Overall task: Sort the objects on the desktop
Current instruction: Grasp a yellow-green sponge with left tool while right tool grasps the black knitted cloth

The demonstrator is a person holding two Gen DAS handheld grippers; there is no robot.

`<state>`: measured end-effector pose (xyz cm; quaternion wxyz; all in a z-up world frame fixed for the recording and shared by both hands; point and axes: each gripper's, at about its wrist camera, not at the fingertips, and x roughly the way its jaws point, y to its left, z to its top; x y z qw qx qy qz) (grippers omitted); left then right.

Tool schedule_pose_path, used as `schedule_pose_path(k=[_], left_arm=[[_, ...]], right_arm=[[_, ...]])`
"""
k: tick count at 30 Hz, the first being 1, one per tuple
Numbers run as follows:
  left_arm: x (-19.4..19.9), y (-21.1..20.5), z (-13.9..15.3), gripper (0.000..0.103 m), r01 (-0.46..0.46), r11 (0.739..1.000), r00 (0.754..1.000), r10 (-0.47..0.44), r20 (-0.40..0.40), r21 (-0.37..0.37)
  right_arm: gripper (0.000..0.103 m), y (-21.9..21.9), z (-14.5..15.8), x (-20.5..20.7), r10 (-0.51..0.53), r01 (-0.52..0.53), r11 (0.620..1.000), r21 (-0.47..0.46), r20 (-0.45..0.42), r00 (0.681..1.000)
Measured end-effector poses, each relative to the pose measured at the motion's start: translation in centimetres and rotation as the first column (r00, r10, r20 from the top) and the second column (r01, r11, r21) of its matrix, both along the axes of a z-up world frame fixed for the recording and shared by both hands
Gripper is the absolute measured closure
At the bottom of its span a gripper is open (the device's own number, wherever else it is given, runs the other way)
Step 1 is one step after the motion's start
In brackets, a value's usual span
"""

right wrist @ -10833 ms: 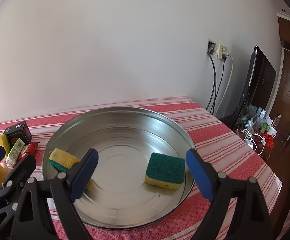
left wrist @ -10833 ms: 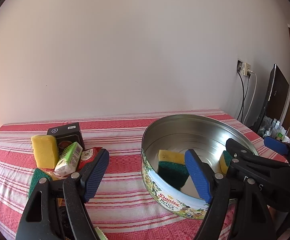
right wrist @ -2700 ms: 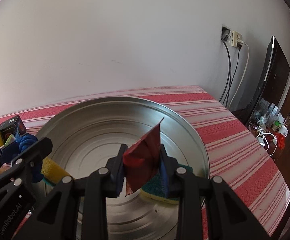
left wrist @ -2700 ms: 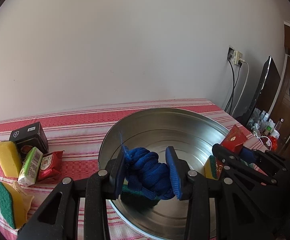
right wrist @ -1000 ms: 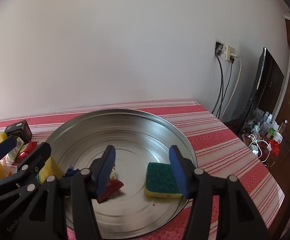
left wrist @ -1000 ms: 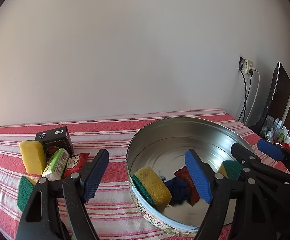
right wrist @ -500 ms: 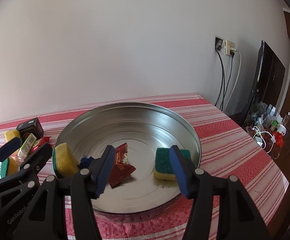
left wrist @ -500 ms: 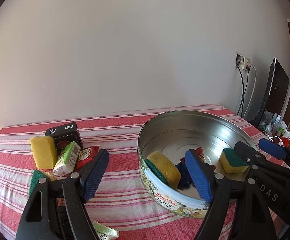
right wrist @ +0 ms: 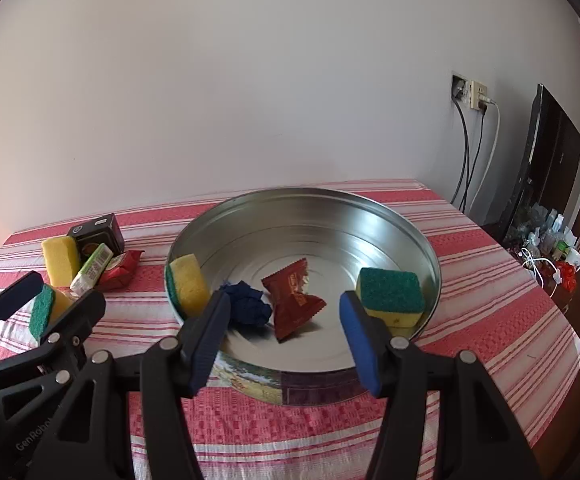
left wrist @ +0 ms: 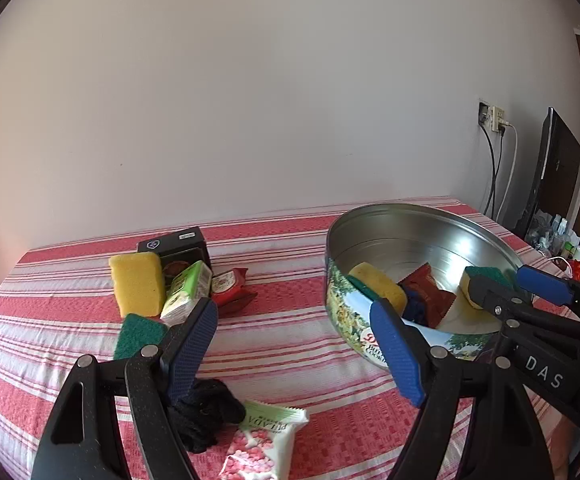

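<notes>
A round metal tin (right wrist: 410,224) (left wrist: 350,320) stands on the striped cloth. It holds a yellow-green sponge (right wrist: 188,284), a blue cloth ball (right wrist: 248,308), a red packet (right wrist: 292,298) and a second sponge (right wrist: 392,296). My left gripper (left wrist: 294,344) is open and empty, left of the tin. Below it lie a black cloth ball (left wrist: 206,410) and a green-white snack packet (left wrist: 264,436). My right gripper (right wrist: 284,340) is open and empty, in front of the tin's near wall.
Left of the tin lie a yellow sponge (left wrist: 136,282), a black box (left wrist: 176,244), a green carton (left wrist: 186,294), a red packet (left wrist: 230,284) and a green-faced sponge (left wrist: 138,334). A wall stands behind the table. Cables and a dark screen (right wrist: 546,160) are at the right.
Both grippers have pulled back and up from the tin, open. The black cloth ball and snack packet have come into the left wrist view.
</notes>
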<state>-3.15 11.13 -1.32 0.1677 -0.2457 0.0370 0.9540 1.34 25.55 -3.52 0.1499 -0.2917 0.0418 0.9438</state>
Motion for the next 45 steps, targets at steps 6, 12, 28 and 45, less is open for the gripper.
schedule_pose_path(k=[6, 12, 28, 45], left_arm=[[-0.3, -3.7, -0.8, 0.023, -0.053, 0.999, 0.998, 0.053, 0.025, -0.003], [-1.0, -7.5, -1.3, 0.023, -0.125, 0.992, 0.991, 0.125, 0.037, -0.011], [-5.0, -14.1, -3.0, 0.022, -0.171, 0.985, 0.971, 0.17, 0.168, -0.011], [-10.5, -11.8, -6.8, 0.058, -0.021, 1.0, 0.94, 0.016, 0.34, 0.011]], right_arm=[[0.045, -2.7, -0.5, -0.4, 0.046, -0.046, 0.999, -0.004, 0.011, 0.999], [0.045, -5.6, -0.8, -1.3, 0.104, -0.104, 0.995, -0.007, 0.021, 0.994], [0.047, -12.2, -3.7, -3.3, 0.279, -0.273, 0.959, -0.07, 0.103, 0.955], [0.047, -12.1, -4.7, -3.1, 0.271, -0.261, 0.962, -0.083, 0.141, 0.952]])
